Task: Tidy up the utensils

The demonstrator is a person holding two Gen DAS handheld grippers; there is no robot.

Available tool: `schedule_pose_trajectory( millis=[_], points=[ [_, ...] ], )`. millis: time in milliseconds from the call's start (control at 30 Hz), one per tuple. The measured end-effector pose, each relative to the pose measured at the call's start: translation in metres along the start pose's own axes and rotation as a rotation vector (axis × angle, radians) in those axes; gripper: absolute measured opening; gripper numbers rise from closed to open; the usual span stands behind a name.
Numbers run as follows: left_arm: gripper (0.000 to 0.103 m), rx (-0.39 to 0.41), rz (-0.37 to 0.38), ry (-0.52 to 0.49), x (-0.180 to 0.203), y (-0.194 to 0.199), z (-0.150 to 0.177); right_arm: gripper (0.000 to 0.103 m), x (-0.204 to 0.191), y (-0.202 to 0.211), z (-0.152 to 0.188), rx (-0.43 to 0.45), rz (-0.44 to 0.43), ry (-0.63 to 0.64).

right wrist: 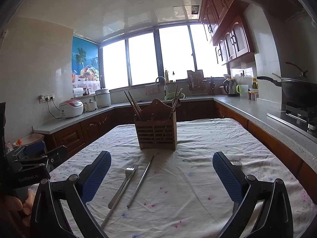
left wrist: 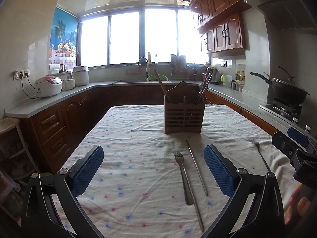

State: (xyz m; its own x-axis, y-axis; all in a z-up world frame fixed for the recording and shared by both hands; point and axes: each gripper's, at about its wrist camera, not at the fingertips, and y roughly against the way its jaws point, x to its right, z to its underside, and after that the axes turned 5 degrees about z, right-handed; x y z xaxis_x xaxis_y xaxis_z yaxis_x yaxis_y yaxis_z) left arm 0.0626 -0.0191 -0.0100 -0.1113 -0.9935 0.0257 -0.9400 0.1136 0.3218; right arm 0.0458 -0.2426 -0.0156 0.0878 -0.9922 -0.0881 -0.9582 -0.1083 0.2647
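A brown slatted wooden utensil holder [left wrist: 184, 117] [right wrist: 157, 133] stands upright on the cloth-covered table, with chopsticks [left wrist: 161, 84] [right wrist: 133, 105] leaning in it. In front of it lie a metal fork [left wrist: 183, 176] [right wrist: 123, 184] and two metal chopsticks [left wrist: 196, 166] [right wrist: 141, 180]. A second fork [left wrist: 261, 154] lies further right; its tip shows behind the right fingertip [right wrist: 236, 163]. My left gripper [left wrist: 153, 170] is open and empty above the cloth, left of the fork. My right gripper [right wrist: 161, 176] is open and empty, with the fork and chopstick just inside its left finger.
The table carries a white floral cloth [left wrist: 128, 138] [right wrist: 198, 158]. Kitchen counters run around three sides, with rice cookers [left wrist: 48, 85] at left, a sink [left wrist: 146, 79] at the back and a black wok [left wrist: 287, 91] on the stove at right.
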Motion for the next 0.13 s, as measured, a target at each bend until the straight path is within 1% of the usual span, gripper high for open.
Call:
schedule_pose_trajectory(
  millis=[133],
  points=[
    [0.103,-0.003,0.012,-0.001,0.0037,-0.0026,-0.0008,0.103,0.0021,-0.006,0.0004,-0.016,-0.002,-0.006]
  ],
)
